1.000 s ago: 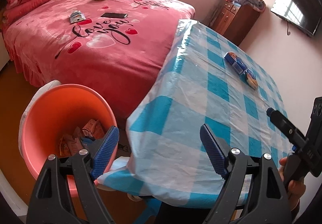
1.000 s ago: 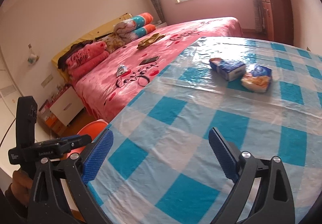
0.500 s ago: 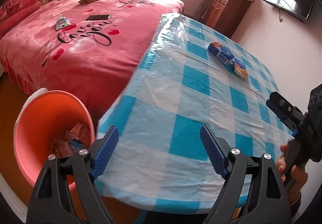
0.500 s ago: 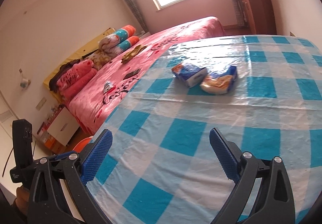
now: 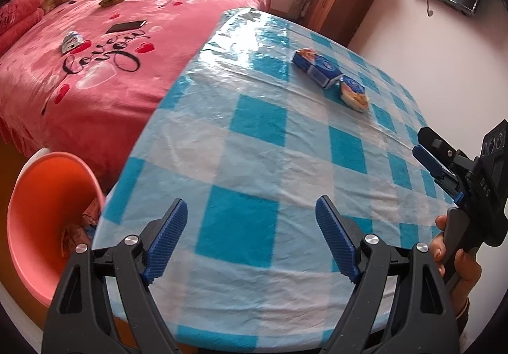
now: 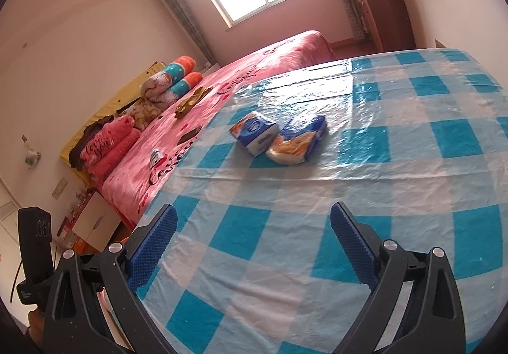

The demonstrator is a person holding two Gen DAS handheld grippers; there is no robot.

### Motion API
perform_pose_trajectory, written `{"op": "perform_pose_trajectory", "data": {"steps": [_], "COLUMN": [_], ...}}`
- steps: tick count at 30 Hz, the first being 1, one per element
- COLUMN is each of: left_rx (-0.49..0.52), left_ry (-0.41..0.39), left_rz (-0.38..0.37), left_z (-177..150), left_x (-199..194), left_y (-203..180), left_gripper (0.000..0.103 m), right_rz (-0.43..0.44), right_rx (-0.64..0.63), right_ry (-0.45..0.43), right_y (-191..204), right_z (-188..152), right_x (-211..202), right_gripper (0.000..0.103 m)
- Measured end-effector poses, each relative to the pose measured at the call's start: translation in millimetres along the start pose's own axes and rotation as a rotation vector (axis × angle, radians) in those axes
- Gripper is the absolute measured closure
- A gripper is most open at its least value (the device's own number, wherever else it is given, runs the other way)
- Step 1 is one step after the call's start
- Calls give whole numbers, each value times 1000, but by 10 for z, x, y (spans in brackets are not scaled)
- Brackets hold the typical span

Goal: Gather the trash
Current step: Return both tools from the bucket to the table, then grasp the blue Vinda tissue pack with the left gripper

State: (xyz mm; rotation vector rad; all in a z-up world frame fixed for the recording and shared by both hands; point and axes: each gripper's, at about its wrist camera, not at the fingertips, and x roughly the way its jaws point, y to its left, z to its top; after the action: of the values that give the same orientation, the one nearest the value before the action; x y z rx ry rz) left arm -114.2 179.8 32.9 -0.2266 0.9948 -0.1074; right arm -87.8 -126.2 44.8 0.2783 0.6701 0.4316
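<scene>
Two blue snack packets (image 5: 330,77), touching, mid-counter (image 5: 254,163), well beyond both grippers. Orange bin (image 5: 41,227) holding wrappers, beside counter's near corner. Left gripper (image 5: 250,239) and right gripper (image 6: 250,246): fingers spread, empty.

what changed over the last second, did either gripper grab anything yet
No grab yet. Both grippers swung from the orange bin side toward the two blue snack packs, which now sit larger and more central in the right wrist view; the bin has slid toward the left view's edge. Left gripper and right gripper stay wide open and empty. The packs, checked tablecloth and bed are unmoved.
</scene>
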Motion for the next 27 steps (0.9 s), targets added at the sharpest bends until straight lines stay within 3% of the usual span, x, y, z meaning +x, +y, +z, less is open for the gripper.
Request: {"op": "perform_pose_trajectory", "data": {"steps": [10,16,27], "left_rx": [53,67,-59], "left_ry": [20,22,28], "left_rz": [-29,-53,-75], "left_z": [214,506,1302], "left_x": [194,356,962], "left_y": [-423,-703,-1017], "left_gripper": [19,19,19], "right_rz": [-11,-32,-35], "right_rx": [57,88,145], "right_ry": [-5,-18,-19], "right_y": [-271,-461,-738], "right_z": [74,128,167], "right_x": [-47,-102,-127], "right_gripper": [7,7,7]}}
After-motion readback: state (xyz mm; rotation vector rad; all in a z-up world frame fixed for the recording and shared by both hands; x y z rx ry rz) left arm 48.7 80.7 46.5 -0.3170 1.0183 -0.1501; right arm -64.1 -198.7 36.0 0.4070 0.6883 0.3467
